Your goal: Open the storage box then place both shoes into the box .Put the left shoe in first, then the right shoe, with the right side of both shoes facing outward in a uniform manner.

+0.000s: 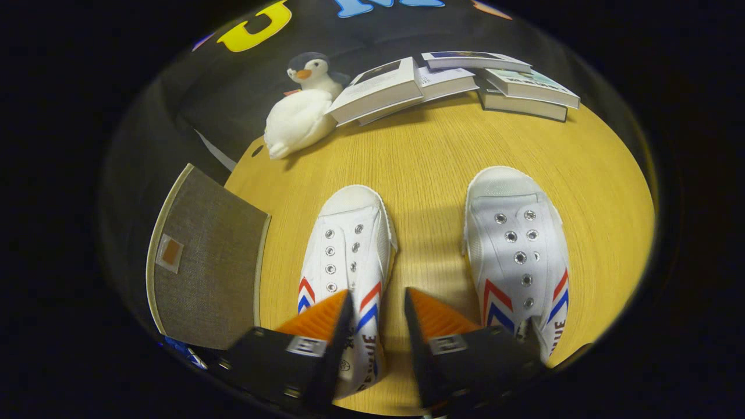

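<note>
Gripper (378, 302) spread open above two shoes lying toes-forward, left shoe (349, 250) beneath one finger, storage box (206, 267) closed just beyond that shoe's outer side.

Gripper camera looks steeply down, close over the table (430, 151)

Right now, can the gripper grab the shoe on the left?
Probably yes. The open gripper hangs right over the left shoe's inner side with nothing covering it; the right shoe sits apart on the table.
</note>
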Available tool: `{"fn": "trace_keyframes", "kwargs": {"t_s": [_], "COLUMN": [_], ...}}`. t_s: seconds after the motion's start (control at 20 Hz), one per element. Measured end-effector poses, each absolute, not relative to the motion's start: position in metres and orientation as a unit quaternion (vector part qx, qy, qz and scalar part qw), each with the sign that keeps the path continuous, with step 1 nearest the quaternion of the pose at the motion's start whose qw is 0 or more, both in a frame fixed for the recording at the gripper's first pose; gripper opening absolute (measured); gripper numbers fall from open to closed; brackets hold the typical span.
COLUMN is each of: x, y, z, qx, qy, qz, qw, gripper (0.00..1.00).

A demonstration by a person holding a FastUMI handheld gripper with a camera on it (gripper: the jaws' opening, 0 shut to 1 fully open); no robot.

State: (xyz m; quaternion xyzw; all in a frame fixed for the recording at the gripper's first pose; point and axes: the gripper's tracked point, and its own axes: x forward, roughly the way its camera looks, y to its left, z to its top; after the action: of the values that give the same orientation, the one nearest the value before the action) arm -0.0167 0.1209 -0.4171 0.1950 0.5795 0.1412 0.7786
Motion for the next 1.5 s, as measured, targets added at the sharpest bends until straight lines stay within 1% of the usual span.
{"fn": "trace_keyframes", "kwargs": {"t_s": [0.05, 0.15, 0.2, 0.25, 0.35, 0.4, 0.45, 0.65, 0.95, 1.25, 1.5], "x": [-0.019, -0.013, -0.015, -0.015, -0.017, -0.012, -0.016, -0.02, -0.003, 0.007, 0.014], "y": [0.121, 0.118, 0.125, 0.123, 0.125, 0.114, 0.121, 0.123, 0.134, 0.168, 0.203], "z": [-0.416, -0.41, -0.422, -0.417, -0.416, -0.401, -0.415, -0.403, -0.343, -0.281, -0.244], "qx": [0.199, 0.2, 0.21, 0.215, 0.223, 0.236, 0.241, 0.305, 0.346, 0.366, 0.379], "qy": [0.585, 0.582, 0.585, 0.589, 0.595, 0.584, 0.586, 0.588, 0.551, 0.527, 0.515], "qz": [0.14, 0.137, 0.132, 0.125, 0.124, 0.107, 0.099, 0.086, 0.103, 0.127, 0.144], "qw": [0.773, 0.776, 0.772, 0.769, 0.762, 0.769, 0.767, 0.744, 0.753, 0.757, 0.756], "gripper": [0.27, 0.28, 0.19, 0.11, 0.11, 0.11, 0.0, 0.0, 0.0, 0.0, 0.0]}}
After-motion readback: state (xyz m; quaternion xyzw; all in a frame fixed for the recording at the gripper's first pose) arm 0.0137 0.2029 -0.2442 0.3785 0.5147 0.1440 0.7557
